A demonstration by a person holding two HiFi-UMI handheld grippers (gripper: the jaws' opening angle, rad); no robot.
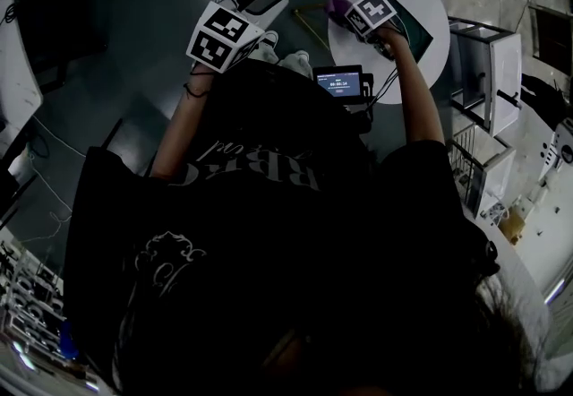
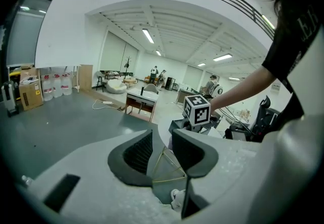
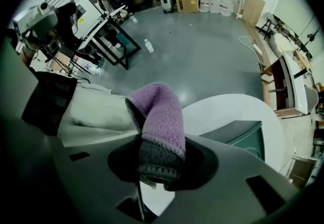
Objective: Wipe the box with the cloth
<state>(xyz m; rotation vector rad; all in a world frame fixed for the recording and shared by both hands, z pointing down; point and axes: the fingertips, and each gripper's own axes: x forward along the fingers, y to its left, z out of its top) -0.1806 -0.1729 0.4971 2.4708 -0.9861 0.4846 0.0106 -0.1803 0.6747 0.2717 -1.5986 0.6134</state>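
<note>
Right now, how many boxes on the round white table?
1. The dark green box sits on the round white table, near the right gripper, which is shut on the purple cloth. The arm covers part of the tabletop, so more may be hidden.

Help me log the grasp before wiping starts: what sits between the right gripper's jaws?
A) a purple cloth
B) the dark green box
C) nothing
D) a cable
A: the right gripper view shows the jaws of the right gripper shut on the purple cloth, while the box lies apart on the round white table.
</note>
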